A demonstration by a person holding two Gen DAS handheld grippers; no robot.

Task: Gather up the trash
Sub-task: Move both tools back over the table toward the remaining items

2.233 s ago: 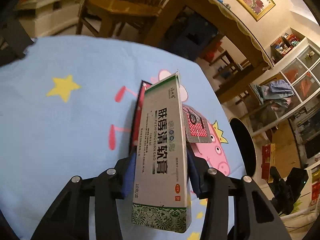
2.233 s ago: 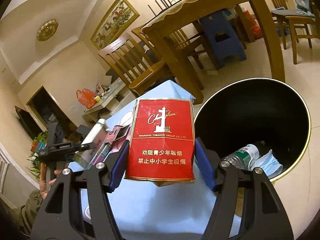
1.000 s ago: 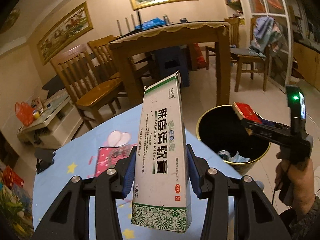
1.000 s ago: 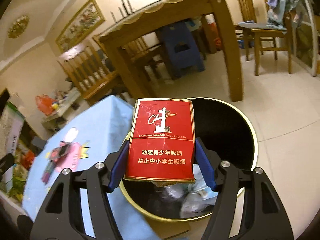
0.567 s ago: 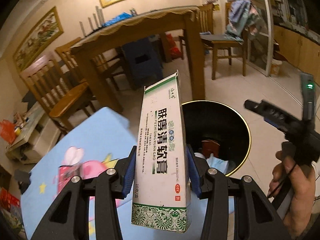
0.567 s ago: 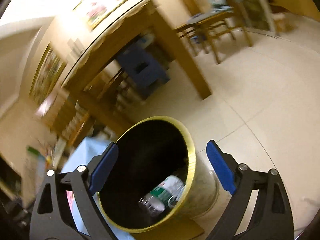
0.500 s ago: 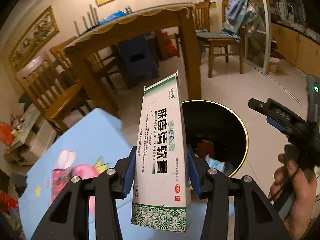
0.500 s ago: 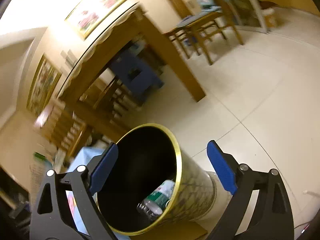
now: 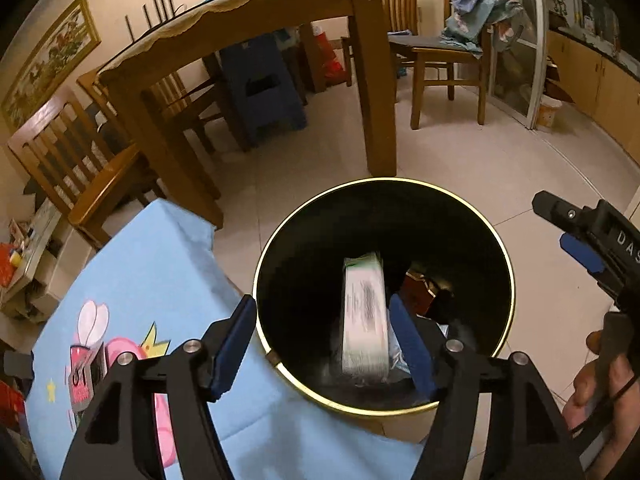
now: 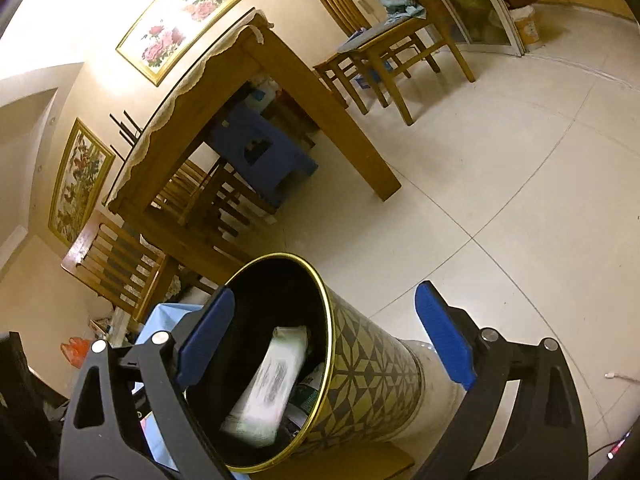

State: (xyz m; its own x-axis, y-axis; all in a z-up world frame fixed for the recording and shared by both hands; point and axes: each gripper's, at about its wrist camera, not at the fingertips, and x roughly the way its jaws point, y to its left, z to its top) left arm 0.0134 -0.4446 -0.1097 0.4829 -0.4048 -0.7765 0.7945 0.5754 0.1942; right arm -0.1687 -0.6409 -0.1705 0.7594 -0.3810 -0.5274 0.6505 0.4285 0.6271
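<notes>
A white and green carton (image 9: pixel 365 312) drops, blurred, into the black bin with a gold rim (image 9: pixel 508 276). My left gripper (image 9: pixel 320 312) hangs over the bin mouth. Its jaws are opening, and the carton falls free between the pads without touching them. A red cigarette pack (image 9: pixel 420 292) lies inside the bin. From the right wrist, the carton (image 10: pixel 272 380) leans inside the bin (image 10: pixel 368 360) beside a bottle (image 10: pixel 316 384). My right gripper (image 10: pixel 324 296) is open and empty beside the bin; it shows at the right (image 9: pixel 560 228), held by a hand (image 9: pixel 600 384).
The low table with a blue cartoon cloth (image 9: pixel 152 272) touches the bin's left side and bears a red item (image 9: pixel 86 368). Behind stand a wooden dining table (image 9: pixel 372 80), chairs (image 9: pixel 80 176) and a blue stool (image 9: pixel 264 88). Pale floor tiles (image 10: pixel 520 200) spread to the right.
The left jaws parted and the carton left them, falling into the bin. The right gripper let go of the red pack, which now lies in the bin, and rolled aside.
</notes>
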